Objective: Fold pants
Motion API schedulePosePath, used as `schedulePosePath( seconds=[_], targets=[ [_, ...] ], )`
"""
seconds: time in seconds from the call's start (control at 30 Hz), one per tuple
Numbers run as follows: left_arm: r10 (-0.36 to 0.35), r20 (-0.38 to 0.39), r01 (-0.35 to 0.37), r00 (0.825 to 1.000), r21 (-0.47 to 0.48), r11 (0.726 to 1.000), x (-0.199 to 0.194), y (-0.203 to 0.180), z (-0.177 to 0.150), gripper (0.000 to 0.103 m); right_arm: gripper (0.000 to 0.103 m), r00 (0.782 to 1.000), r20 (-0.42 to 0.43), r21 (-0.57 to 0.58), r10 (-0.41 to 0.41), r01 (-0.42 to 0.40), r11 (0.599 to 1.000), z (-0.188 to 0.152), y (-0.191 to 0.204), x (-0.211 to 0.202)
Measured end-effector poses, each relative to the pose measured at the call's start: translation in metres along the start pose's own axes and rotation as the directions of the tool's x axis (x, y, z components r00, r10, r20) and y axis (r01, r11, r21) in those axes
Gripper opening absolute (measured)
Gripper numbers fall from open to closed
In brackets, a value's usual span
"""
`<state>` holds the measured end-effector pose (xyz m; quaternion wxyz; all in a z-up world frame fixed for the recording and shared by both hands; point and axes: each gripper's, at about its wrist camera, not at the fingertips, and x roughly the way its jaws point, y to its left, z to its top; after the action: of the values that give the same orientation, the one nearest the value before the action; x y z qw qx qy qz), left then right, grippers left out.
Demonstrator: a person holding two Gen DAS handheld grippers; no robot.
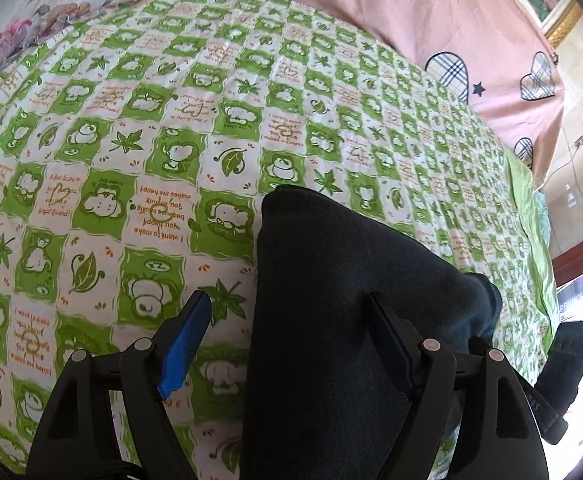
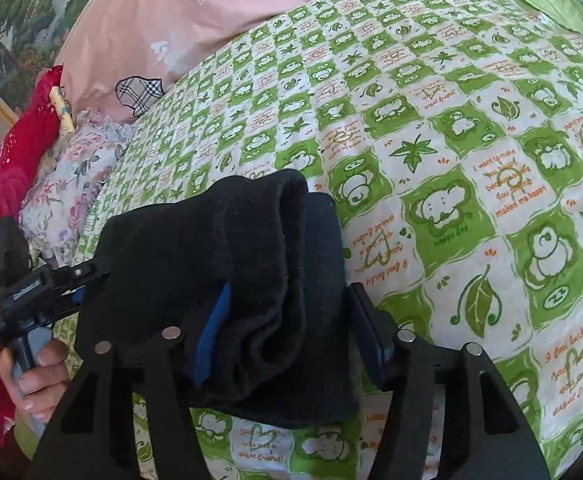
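Note:
The black pants (image 1: 339,300) lie folded into a thick stack on the green and white checked bedsheet (image 1: 171,120). My left gripper (image 1: 287,308) is open, its blue-padded finger (image 1: 183,344) over bare sheet and the other finger over the cloth. In the right wrist view the folded pants (image 2: 231,272) sit between the fingers of my right gripper (image 2: 287,300), which is open with the cloth lying loosely across the gap. The left gripper (image 2: 51,284) shows at the pants' left edge, held by a hand.
A pink quilt (image 1: 431,20) with plaid hearts lies along the far side of the bed. A floral pillow (image 2: 75,184) and red fabric (image 2: 7,184) lie at the left in the right wrist view. The bed's edge (image 1: 539,264) drops off at the right.

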<state>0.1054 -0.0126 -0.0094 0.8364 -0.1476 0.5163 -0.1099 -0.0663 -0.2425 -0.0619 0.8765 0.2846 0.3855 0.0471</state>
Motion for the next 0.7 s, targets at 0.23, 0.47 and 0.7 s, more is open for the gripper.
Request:
schedulePosePath(
  seconds=[0.23,0.47,0.7],
  targets=[
    [-0.063,-0.033,0.063,0.997,-0.019,0.998,0.014,0.011,0.003,0.073,0.059,0.999,0.007,0.008,0.034,-0.034,0.999,-0.003,-0.003,0.0],
    [-0.094,-0.06,0.092,0.994,-0.032,0.995,-0.004,0.019,-0.011,0.078,0.059,0.999,0.013,0.015,0.051,-0.051,0.999,-0.004,-0.005,-0.001],
    [-0.079,-0.064,0.08,0.995,0.011,0.997,-0.004,0.016,-0.027,0.066,0.059,0.999,0.014,0.014,0.05,-0.05,0.999,-0.006,-0.004,-0.001]
  ],
)
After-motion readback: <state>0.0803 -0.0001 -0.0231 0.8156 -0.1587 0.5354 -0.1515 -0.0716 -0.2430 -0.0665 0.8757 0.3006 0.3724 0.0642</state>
